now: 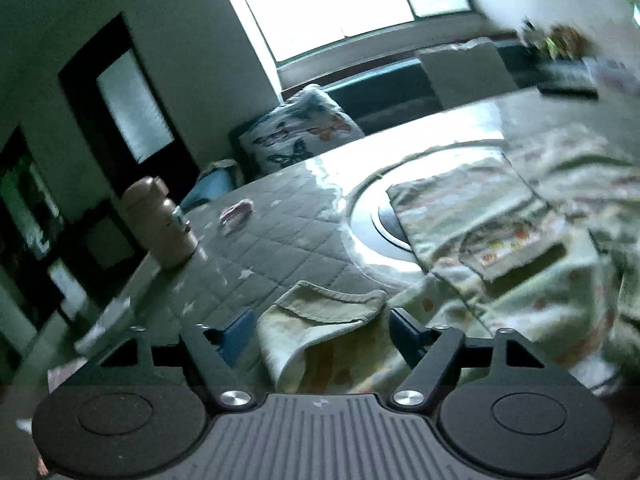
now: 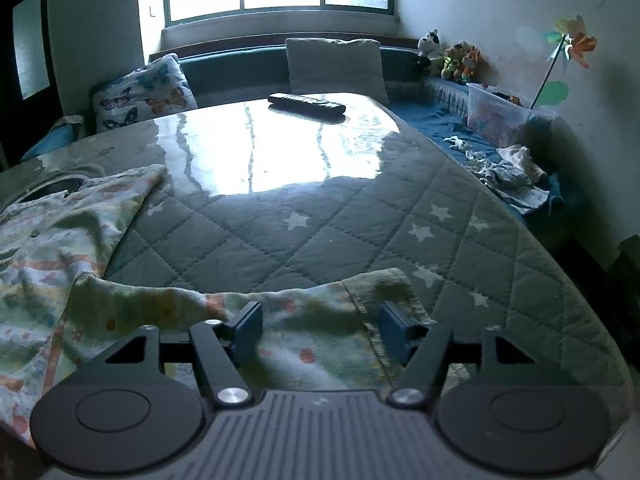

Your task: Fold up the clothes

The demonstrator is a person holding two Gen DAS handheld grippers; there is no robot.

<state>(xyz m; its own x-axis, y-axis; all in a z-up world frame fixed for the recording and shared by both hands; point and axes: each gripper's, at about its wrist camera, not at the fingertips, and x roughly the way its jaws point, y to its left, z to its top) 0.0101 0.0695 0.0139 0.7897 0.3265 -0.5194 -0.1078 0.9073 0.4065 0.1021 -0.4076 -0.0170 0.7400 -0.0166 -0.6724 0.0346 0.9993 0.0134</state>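
A pale printed garment (image 1: pixel 500 240) lies crumpled on the quilted, star-patterned table cover (image 2: pixel 320 232). In the left wrist view one ribbed cuff (image 1: pixel 332 300) of it sticks up between the blue pads of my left gripper (image 1: pixel 320 330), which is open; neither pad presses on the cloth. In the right wrist view the garment (image 2: pixel 60 248) spreads to the left, and another ribbed cuff (image 2: pixel 380 284) lies flat near the right pad. My right gripper (image 2: pixel 320 328) hangs open just over that cloth, holding nothing.
A beige bottle (image 1: pixel 160 224) and a small pink item (image 1: pixel 236 212) stand at the table's left. A round metal ring (image 1: pixel 376 220) shows partly under the garment. A remote (image 2: pixel 306 104) lies at the far end. Beyond are a butterfly pillow (image 2: pixel 144 92), a grey cushion (image 2: pixel 334 64) and a plastic box (image 2: pixel 500 112).
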